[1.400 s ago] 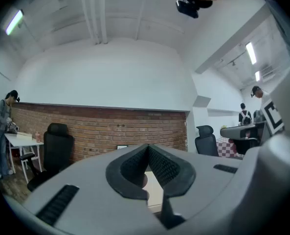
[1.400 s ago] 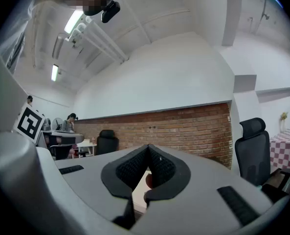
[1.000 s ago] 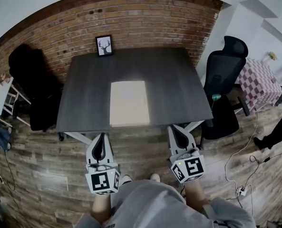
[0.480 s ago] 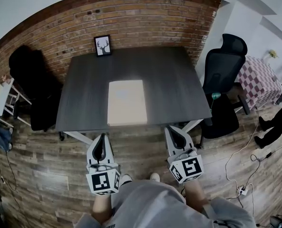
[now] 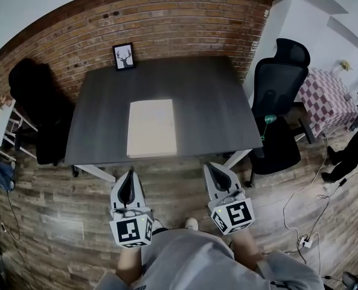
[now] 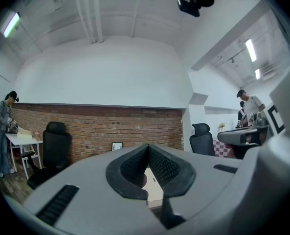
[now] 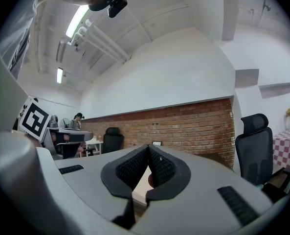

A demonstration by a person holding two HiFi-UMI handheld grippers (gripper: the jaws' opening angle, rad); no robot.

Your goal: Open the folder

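A closed cream folder [image 5: 151, 128] lies flat near the front edge of the dark table [image 5: 209, 95]. My left gripper [image 5: 127, 178] is shut and empty, held short of the table edge, below the folder's left side. My right gripper [image 5: 215, 171] is also shut and empty, short of the edge and to the right of the folder. A sliver of the folder [image 6: 153, 189] shows past the closed tips in the left gripper view, and the folder [image 7: 141, 186] shows likewise in the right gripper view. Neither gripper touches it.
A small framed deer picture [image 5: 124, 56] stands at the table's back left against the brick wall. A black office chair [image 5: 276, 110] is right of the table, another dark chair [image 5: 37, 110] left. Cables [image 5: 311, 213] run across the wood floor at right.
Both grippers have come a little closer to the table's front edge. The table and folder sit further left in the head view. Jaws stay shut.
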